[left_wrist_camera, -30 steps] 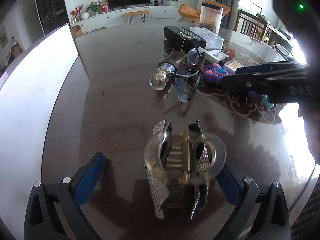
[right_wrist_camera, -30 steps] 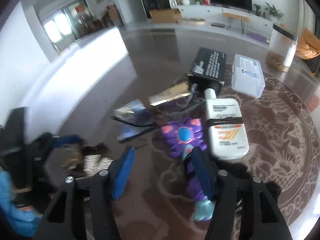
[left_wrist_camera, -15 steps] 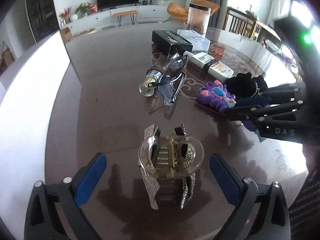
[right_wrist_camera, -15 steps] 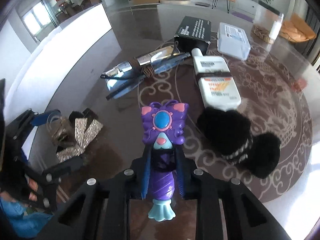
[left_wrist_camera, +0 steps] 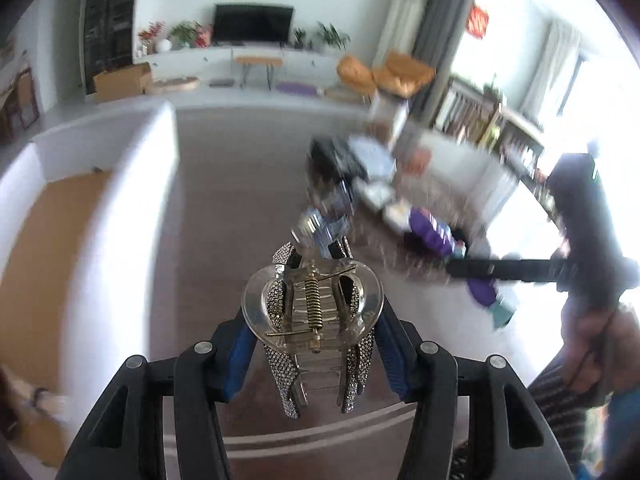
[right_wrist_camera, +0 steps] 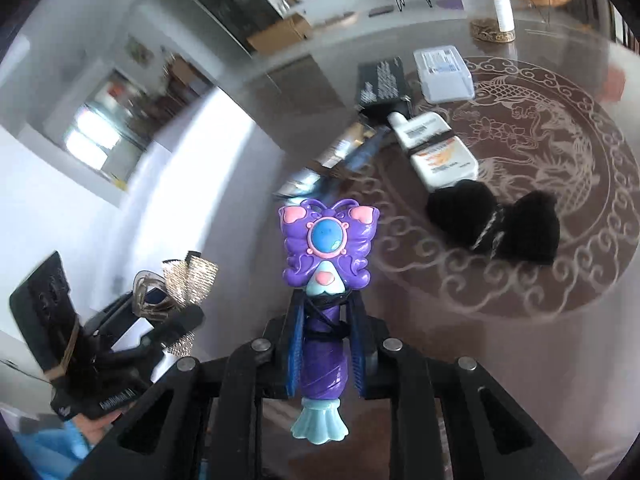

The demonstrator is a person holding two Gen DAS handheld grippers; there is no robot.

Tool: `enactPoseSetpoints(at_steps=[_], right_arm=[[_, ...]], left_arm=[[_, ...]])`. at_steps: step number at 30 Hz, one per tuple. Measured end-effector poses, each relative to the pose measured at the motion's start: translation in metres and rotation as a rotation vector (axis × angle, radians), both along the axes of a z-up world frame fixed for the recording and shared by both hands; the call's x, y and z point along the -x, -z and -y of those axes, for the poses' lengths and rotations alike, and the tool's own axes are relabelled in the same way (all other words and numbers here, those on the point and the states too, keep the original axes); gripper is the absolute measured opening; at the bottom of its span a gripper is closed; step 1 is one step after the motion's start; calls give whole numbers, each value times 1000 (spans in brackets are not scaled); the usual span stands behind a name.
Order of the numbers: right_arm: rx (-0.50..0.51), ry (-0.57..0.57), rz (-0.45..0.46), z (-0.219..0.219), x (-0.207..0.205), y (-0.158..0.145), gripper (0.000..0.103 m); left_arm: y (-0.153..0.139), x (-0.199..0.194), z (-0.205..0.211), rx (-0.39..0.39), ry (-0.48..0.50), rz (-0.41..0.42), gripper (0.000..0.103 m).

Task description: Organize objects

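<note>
The table now sits lower in both views than half a second ago. The right gripper remains clenched on the purple toy wand, raised at frame centre. The left gripper, released earlier, now grasps the clear hair clip at lower centre, lifted off the table.

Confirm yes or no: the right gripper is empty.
No, the right gripper is shut on the purple butterfly toy, clamping its handle between the blue pads.
</note>
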State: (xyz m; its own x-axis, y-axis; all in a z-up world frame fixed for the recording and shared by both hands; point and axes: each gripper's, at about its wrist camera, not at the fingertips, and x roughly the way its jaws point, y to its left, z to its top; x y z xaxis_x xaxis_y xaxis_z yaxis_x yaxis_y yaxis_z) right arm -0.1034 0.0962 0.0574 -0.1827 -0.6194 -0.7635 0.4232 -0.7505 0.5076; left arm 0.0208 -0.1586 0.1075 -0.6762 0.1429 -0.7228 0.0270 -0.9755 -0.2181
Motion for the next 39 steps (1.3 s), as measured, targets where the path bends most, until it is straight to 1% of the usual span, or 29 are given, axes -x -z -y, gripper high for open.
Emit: enactPoseSetpoints(at_steps=[1,3,5,8,10,12,14,15,16,17,18,19,20,21,22,23,24,25,26,27,28,29,30,31,32,33,34,36,39], right_arm=[[18,-4,-4,5,-2,-8,21],[64,-48,-40,32,-11,-32,21],[124,-104,-74,63,-23,-56,21],[256,-219,-94,134,-44,-91,21],[302,-288,-91,176,-52,-102,21],[295,-343,-119,225,-61,-109,21],[267,-393,-122,272,-68,-101,22],[240,-397,-122,288,-69,-95,24],[197,-395,-123,304,-70,-86,30],[170,-393,-118,312,-74,-81,33],[138,-391,-104,319,-74,-72,33],[119,-384,-98,320,-74,-67,33],[111,-375,-104,316,-73,-65,34],[112,-362,-124,306,-72,-64,39],[105,-344,-144,294,-71,-64,50],[90,-319,-180,274,-70,-66,57],[82,-300,-215,258,-68,-67,71],[67,-278,-255,241,-67,-67,81],[42,-249,-298,223,-64,-66,84],[10,-213,-345,198,-60,-65,88],[-33,-174,-386,173,-61,-60,89],[-77,-134,-422,150,-63,-59,89],[-139,-71,-461,119,-64,-46,89],[-189,-13,-472,93,-65,-34,89],[-244,46,-472,69,-63,-21,89],[-298,98,-458,44,-62,-5,89],[-379,157,-436,17,-62,13,89],[-449,220,-408,-21,-64,27,89],[-459,321,-354,-58,-61,41,89]], left_arm=[[-14,-8,14,0,-25,-23,55],[-40,-26,50,37,-107,-64,55],[-53,-42,84,80,-191,-69,55],[-56,-62,137,157,-333,-35,55],[-45,-71,173,173,-419,15,55],[-31,-74,196,177,-472,82,55],[-9,-75,214,206,-533,173,56],[-1,-76,219,218,-558,205,58],[8,-77,222,225,-581,240,59],[15,-77,223,218,-593,265,62],[18,-78,221,204,-595,272,63],[17,-77,216,193,-583,254,63],[14,-76,209,191,-565,235,67],[10,-73,201,197,-551,220,71],[4,-70,191,207,-533,198,71],[-4,-65,176,213,-501,167,71],[-11,-60,162,209,-466,142,71],[-20,-55,146,192,-418,113,71],[-30,-50,127,164,-354,78,73],[-39,-45,112,137,-302,52,81],[-46,-40,92,104,-241,24,86],[-50,-40,67,65,-170,-5,99],[-51,-41,46,32,-112,-20,103],[-44,-37,24,0,-44,-29,103],[-30,-26,-1,-15,30,-16,103],[-21,-18,-15,-5,53,0,103],[-2,-8,-33,22,66,26,103],[37,14,-52,88,56,70,103],[81,46,-59,116,37,115,103]])
